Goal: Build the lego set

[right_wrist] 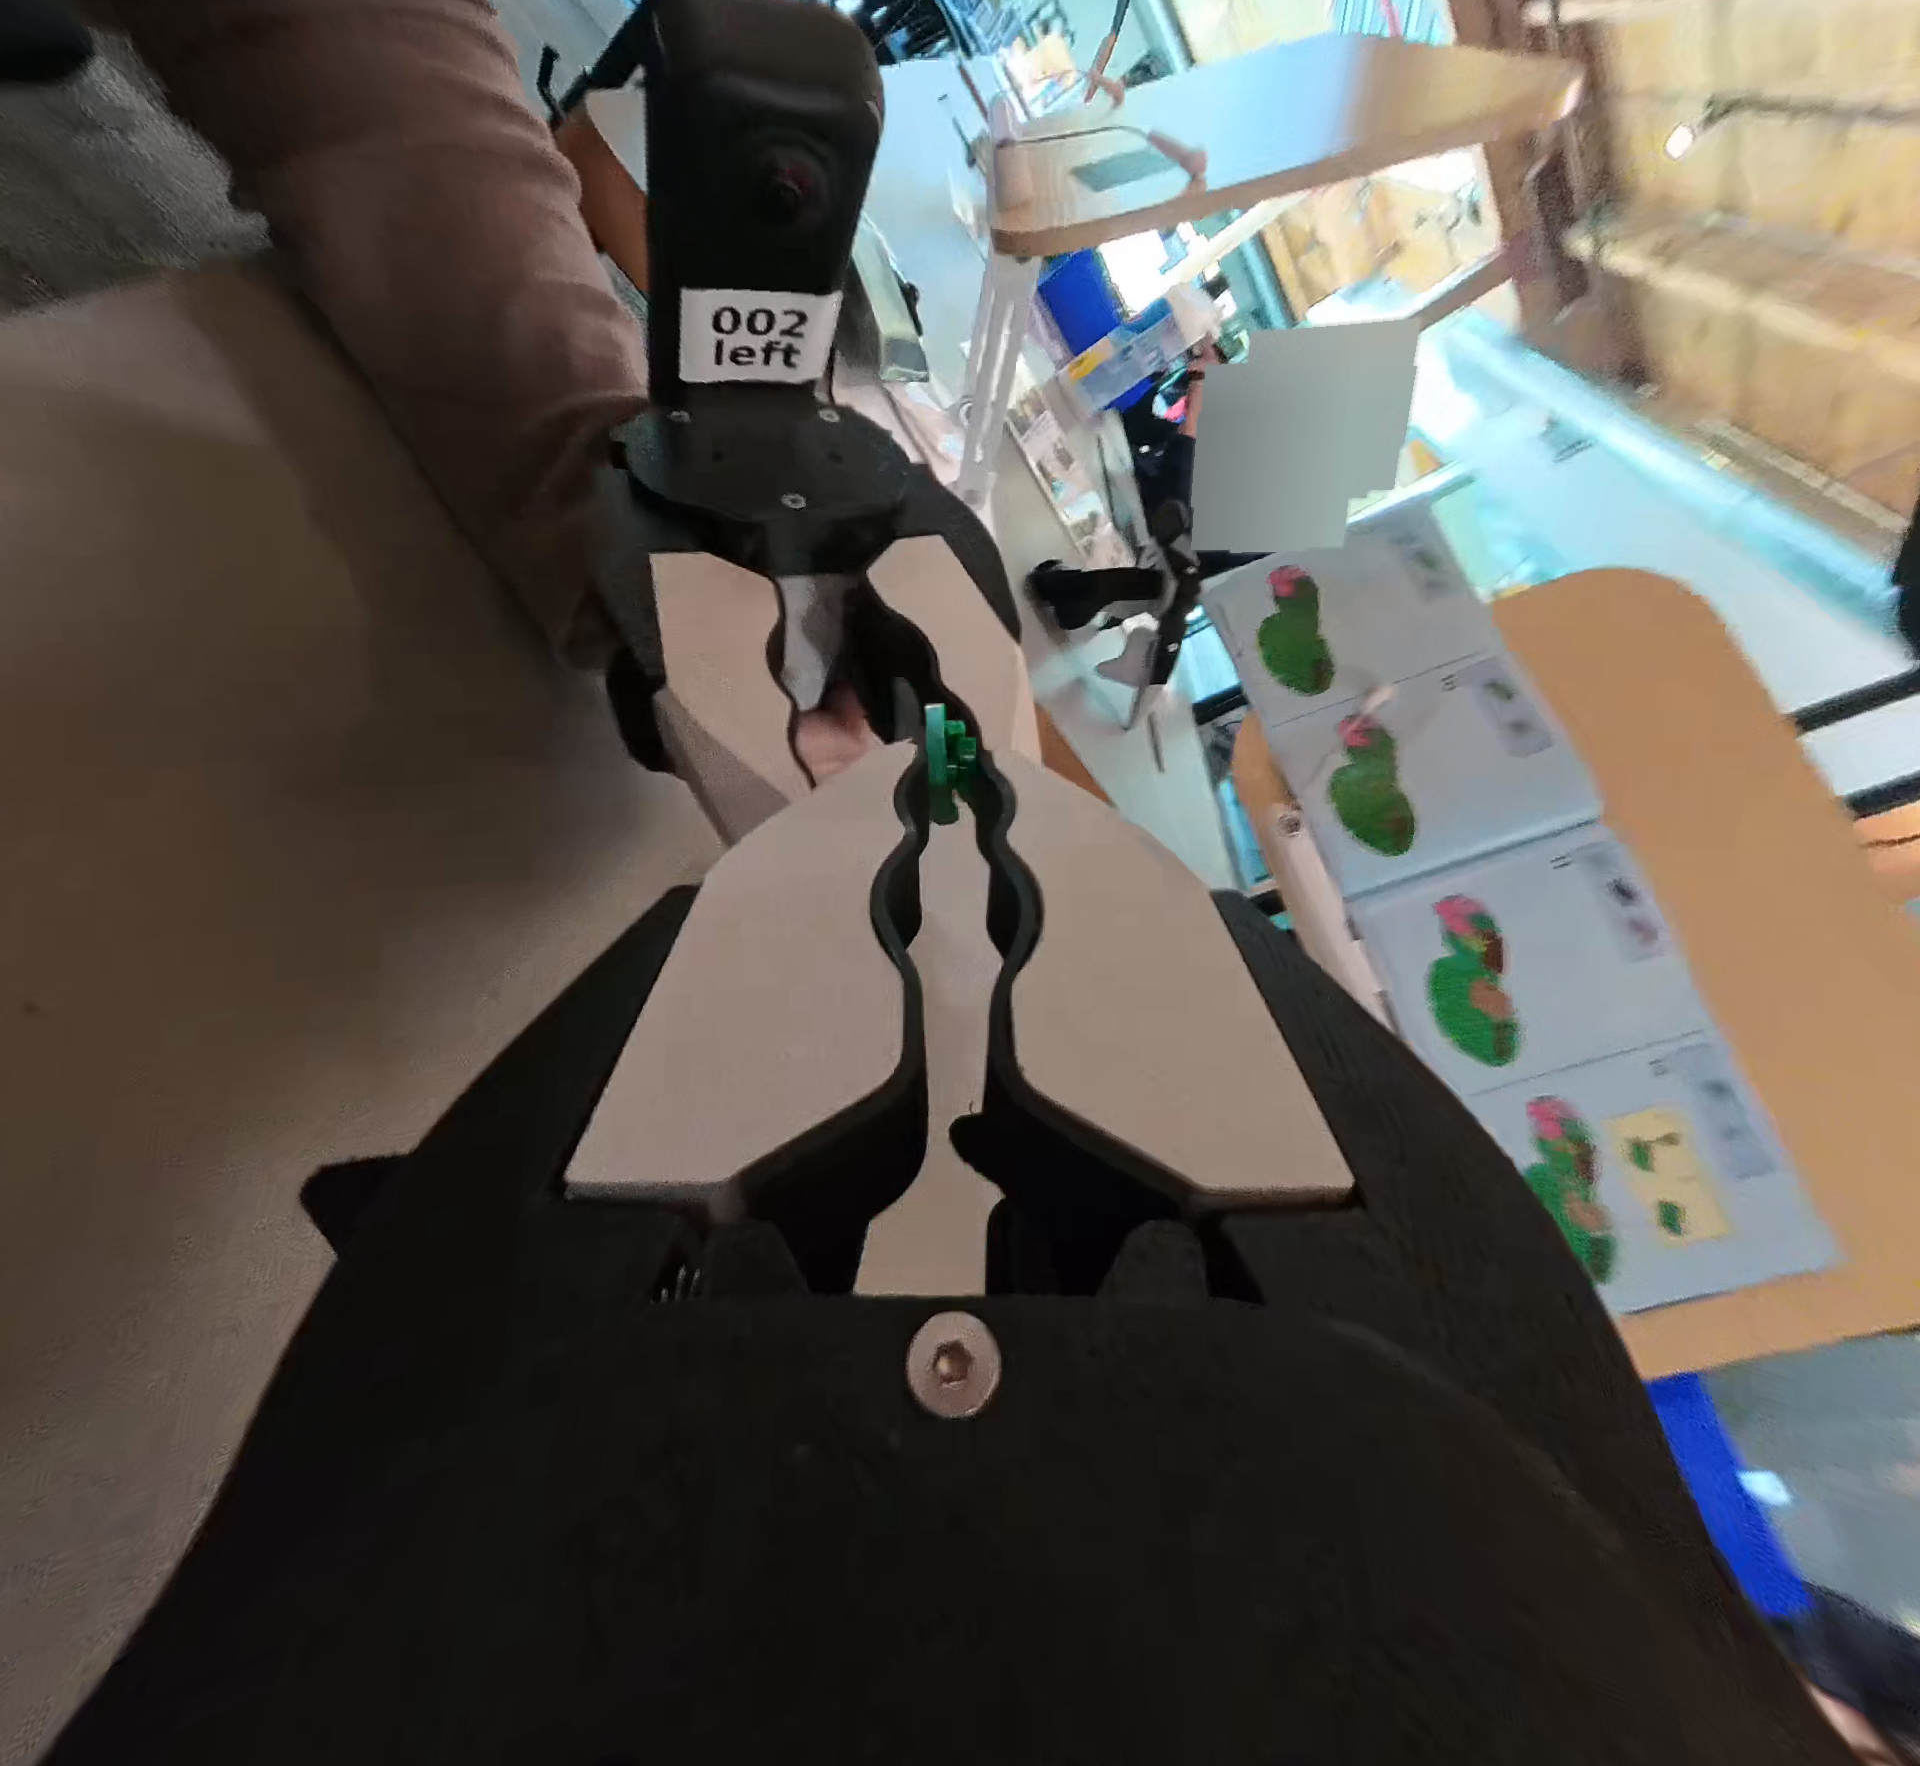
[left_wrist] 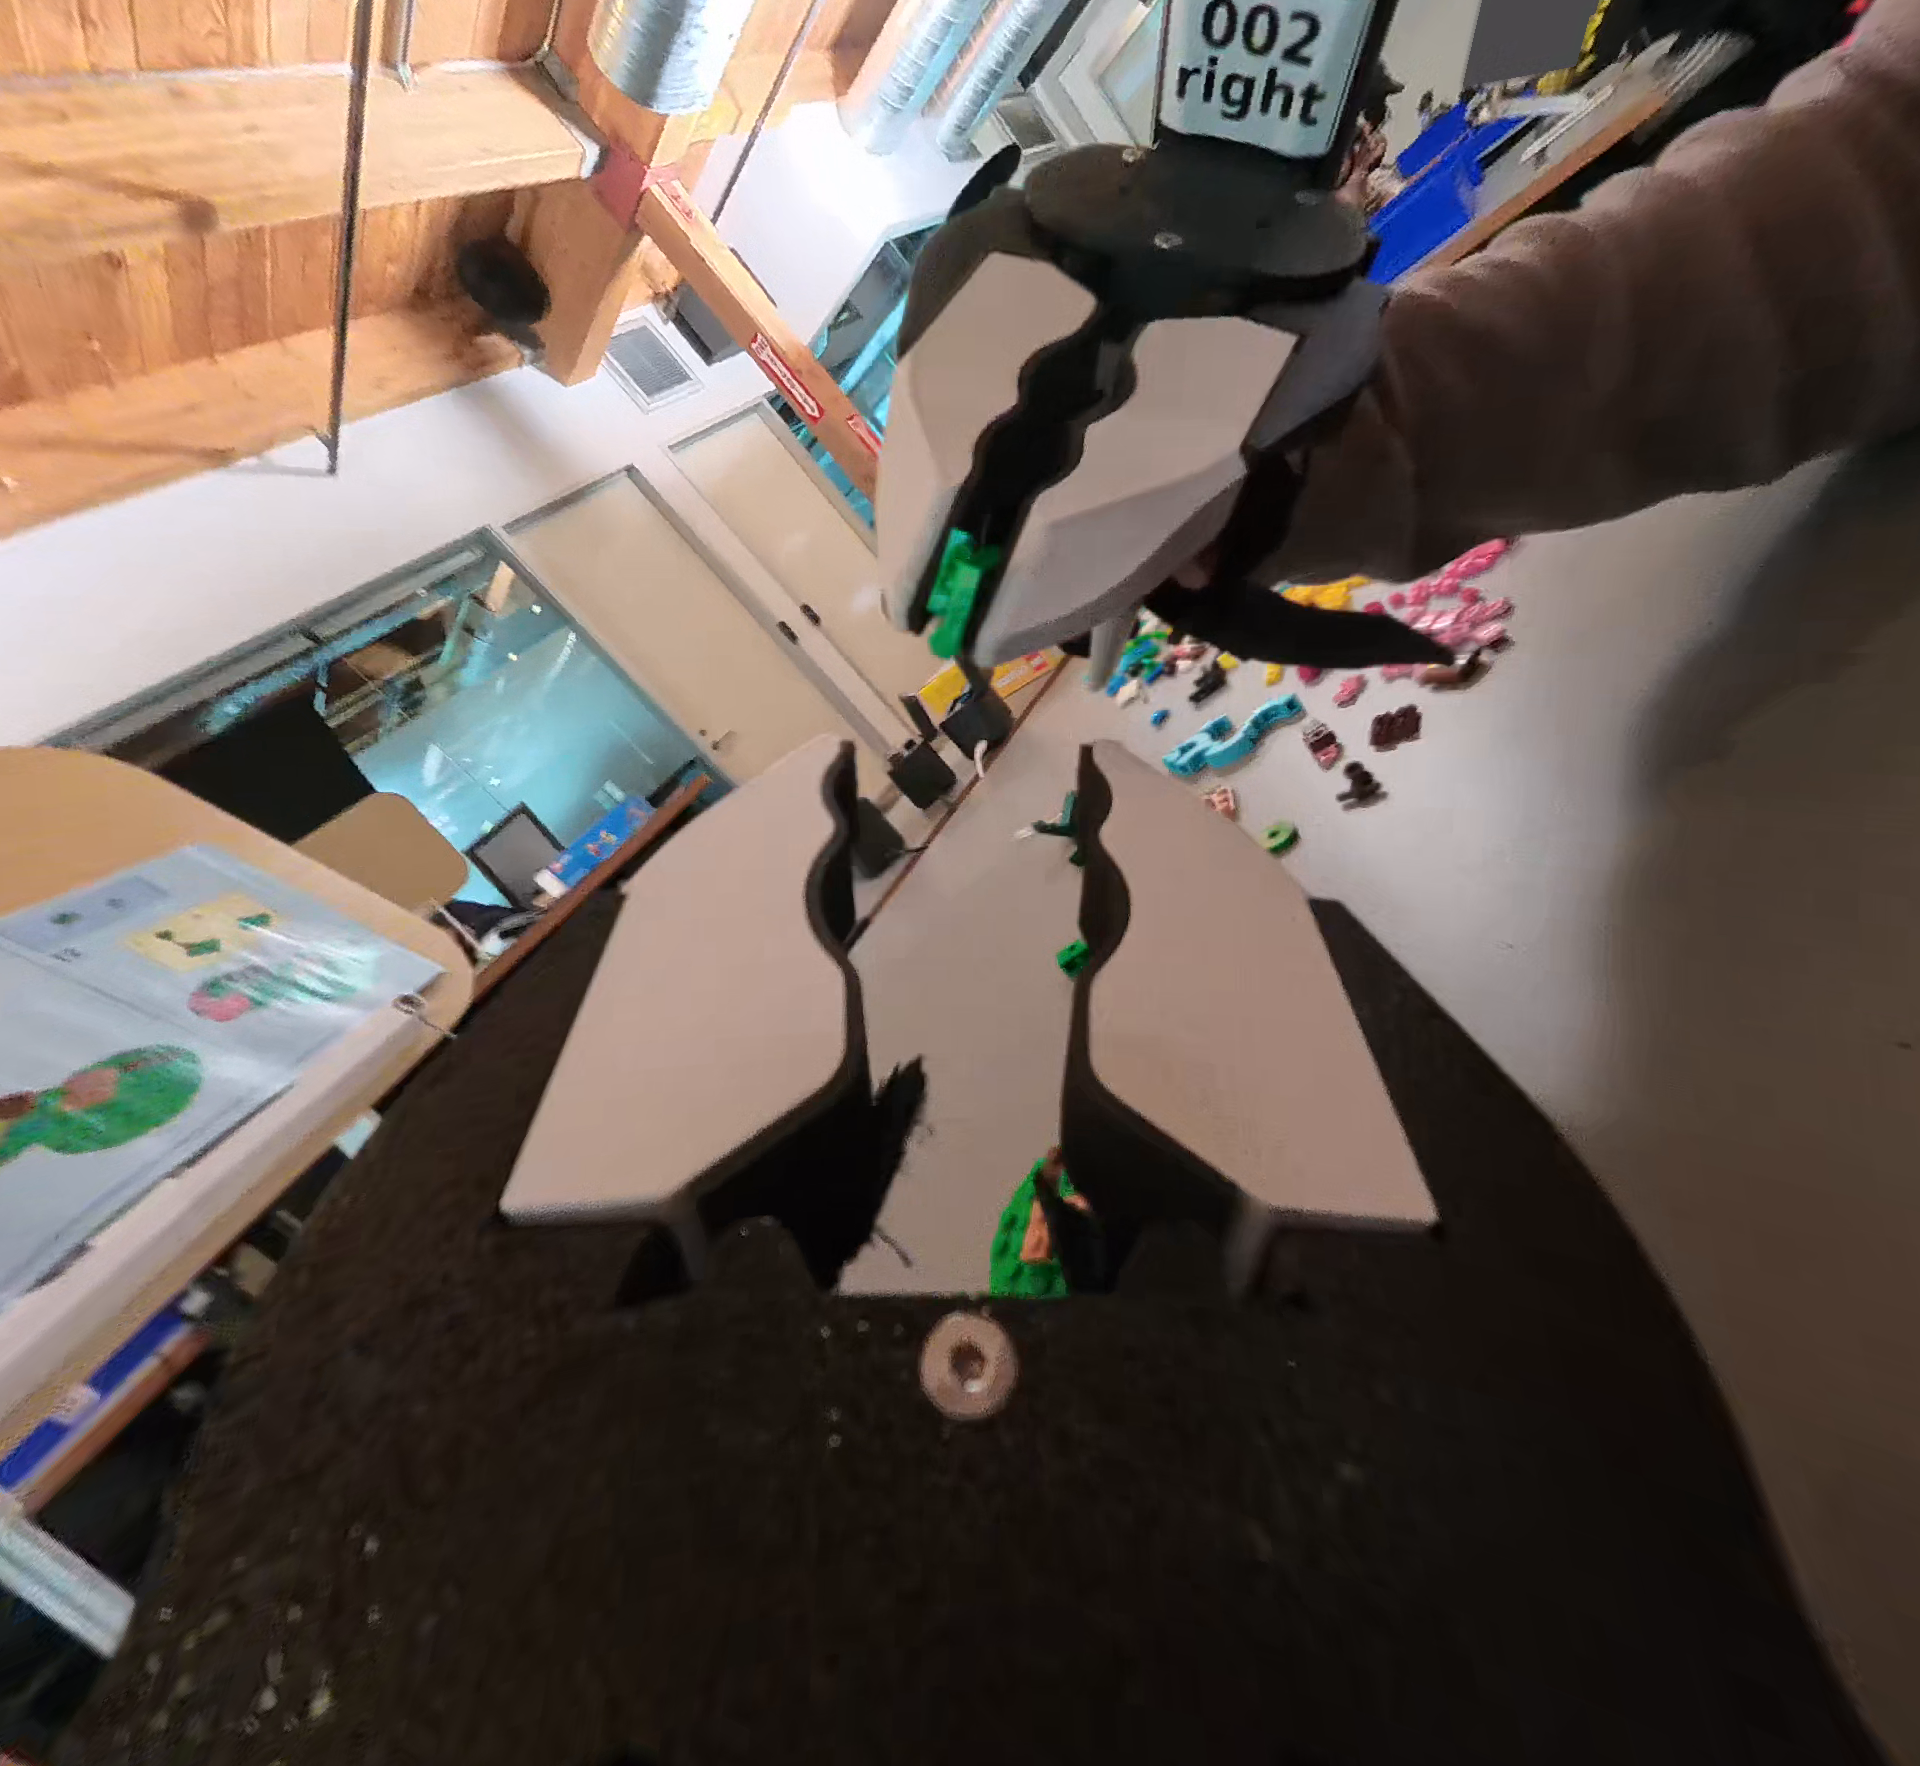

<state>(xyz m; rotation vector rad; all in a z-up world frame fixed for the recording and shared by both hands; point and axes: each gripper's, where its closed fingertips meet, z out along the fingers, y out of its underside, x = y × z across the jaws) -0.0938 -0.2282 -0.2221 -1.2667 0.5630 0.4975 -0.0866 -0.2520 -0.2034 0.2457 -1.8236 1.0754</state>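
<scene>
Green is the small lego piece pinched between the tips of the right hand-held gripper, whose pale fingers are drawn nearly together around it. In the left wrist view the same piece shows held aloft, above the tabletop and clear of it, with the right hand-held gripper pointing down toward the camera. A sleeved arm reaches in from the right edge of that view behind this gripper.

The left hand-held gripper stands released, its fingers spread wide with nothing between them. Through the gap at its base a green build with brown bits shows, low and partly hidden by the black body. In the right wrist view the left hand-held gripper sits just beyond the held piece, facing the right one almost tip to tip; whether they touch cannot be told.

Loose lego pieces in pink, yellow, teal, dark brown and green lie scattered on the pale tabletop toward its far right part, and one small green brick lies alone nearer, beside the left gripper's right finger. An instruction sheet with pictured green shapes rests on a wooden board at the left; the right wrist view shows that sheet at its right side.
</scene>
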